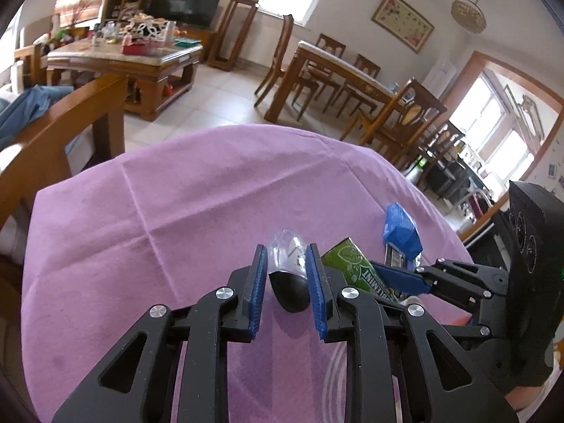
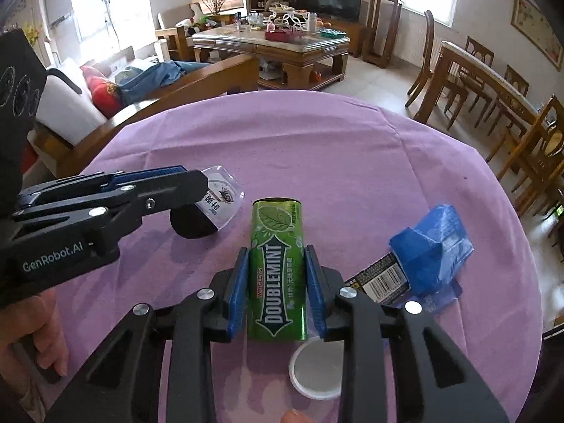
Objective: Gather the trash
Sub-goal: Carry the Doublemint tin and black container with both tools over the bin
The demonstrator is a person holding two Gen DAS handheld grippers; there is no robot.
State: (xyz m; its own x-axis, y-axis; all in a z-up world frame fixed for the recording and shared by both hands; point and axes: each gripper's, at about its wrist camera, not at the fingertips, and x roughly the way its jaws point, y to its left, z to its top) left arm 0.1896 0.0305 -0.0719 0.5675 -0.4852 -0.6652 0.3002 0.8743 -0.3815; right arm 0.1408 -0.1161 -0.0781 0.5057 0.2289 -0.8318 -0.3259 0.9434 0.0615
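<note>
Purple tablecloth [image 2: 317,148], round table, living room behind. We log 4 items: Doublemint canister [image 2: 276,268] clamped between our right gripper [image 2: 276,253] pads; clear black-based cup [image 1: 289,264] on its side, pinched by our left gripper [image 1: 286,250]; blue wrapper [image 2: 433,246] to the right; white lid [image 2: 317,370] beneath the canister.

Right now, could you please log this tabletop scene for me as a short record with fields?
surface: purple tablecloth
left gripper: closed on clear cup, which lies on its side with a black base
right gripper: closed on green Doublemint canister, lying flat
loose trash: blue wrapper right of the canister; white lid at its near end
bin: none in view
</note>
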